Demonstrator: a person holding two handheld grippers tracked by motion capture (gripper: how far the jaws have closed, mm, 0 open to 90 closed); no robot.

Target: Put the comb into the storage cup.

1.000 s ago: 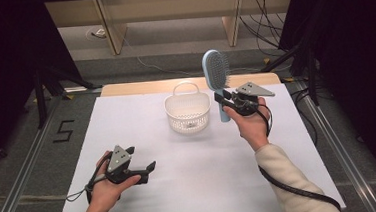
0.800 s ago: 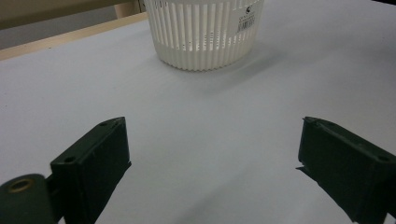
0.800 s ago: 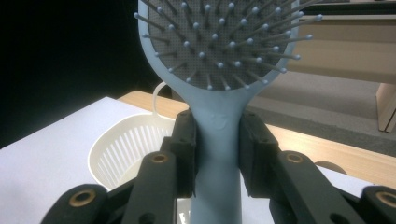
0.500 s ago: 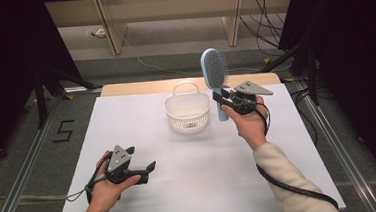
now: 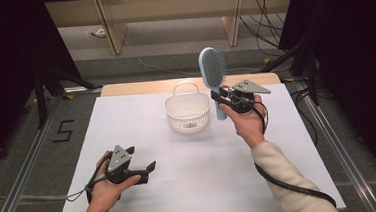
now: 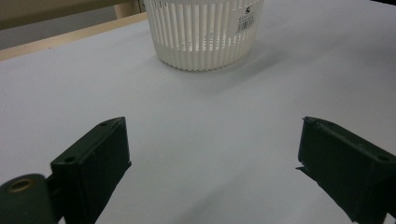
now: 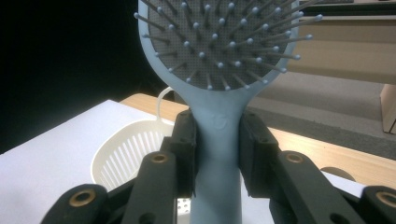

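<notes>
From above, my right gripper (image 5: 224, 99) held the blue hairbrush (image 5: 212, 73) upright just beside the white basket (image 5: 187, 112) on the bench (image 5: 206, 175). My right gripper view added what that height hid: my jaws clamped the handle below the head, bristles facing me. My left gripper (image 5: 142, 162) rested low near the front edge, jaws wide apart on nothing. Against the earlier frame, nothing had shifted.
</notes>
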